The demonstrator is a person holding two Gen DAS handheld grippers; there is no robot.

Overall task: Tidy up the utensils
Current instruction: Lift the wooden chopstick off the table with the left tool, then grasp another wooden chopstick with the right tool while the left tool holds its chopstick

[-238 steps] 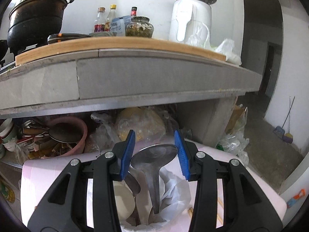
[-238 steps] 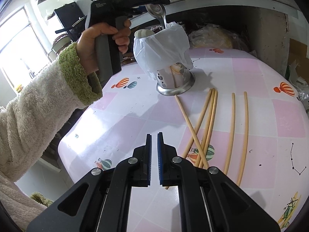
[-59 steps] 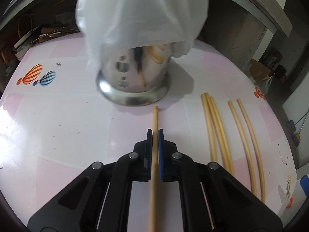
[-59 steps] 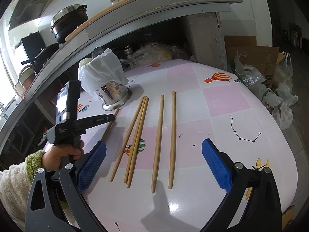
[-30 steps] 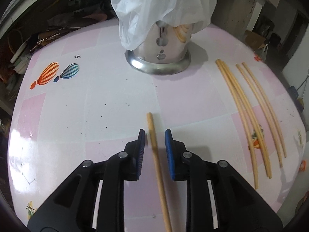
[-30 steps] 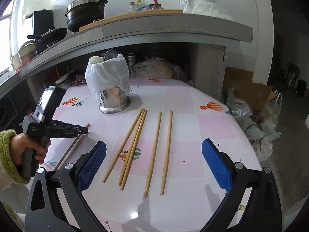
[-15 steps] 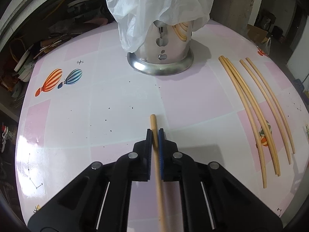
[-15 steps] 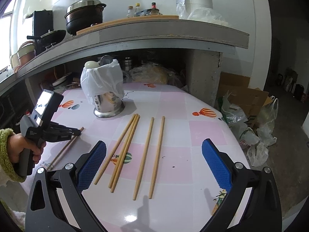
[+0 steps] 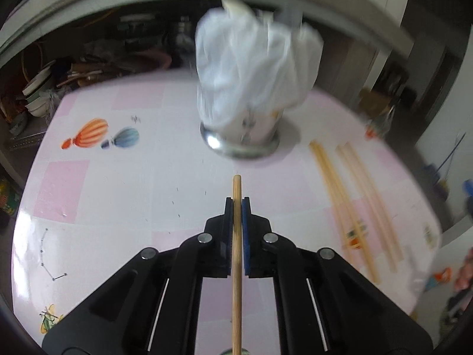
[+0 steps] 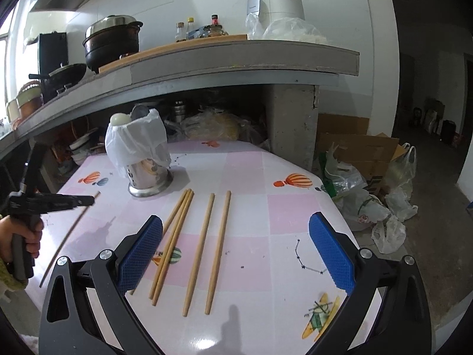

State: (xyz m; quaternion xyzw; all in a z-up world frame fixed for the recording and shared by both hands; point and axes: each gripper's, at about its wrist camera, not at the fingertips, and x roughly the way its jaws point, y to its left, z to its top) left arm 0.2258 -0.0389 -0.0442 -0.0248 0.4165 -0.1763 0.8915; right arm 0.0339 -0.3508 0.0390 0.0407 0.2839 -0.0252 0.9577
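My left gripper (image 9: 236, 199) is shut on a wooden chopstick (image 9: 236, 251) near its far end and holds it off the pink table (image 9: 118, 183). From the right wrist view that chopstick (image 10: 69, 233) slants down from the left gripper (image 10: 92, 199), held by a hand. A steel utensil holder (image 9: 245, 139) draped in a white plastic bag (image 9: 257, 71) stands just beyond the tip, with spoons in it. Several more chopsticks (image 10: 204, 245) lie side by side on the table. My right gripper (image 10: 236, 251) hangs wide open above them, holding nothing.
A concrete counter (image 10: 236, 62) overhangs the table's far side with a pot (image 10: 112, 41), bottles and a white appliance (image 10: 273, 0). Bowls and clutter (image 9: 41, 94) sit under it at left. Plastic bags and a cardboard box (image 10: 369, 177) lie on the floor at right.
The left gripper closed on the chopstick and lifted it off the table, tilting up toward the holder. The right gripper drifted slightly, still wide open.
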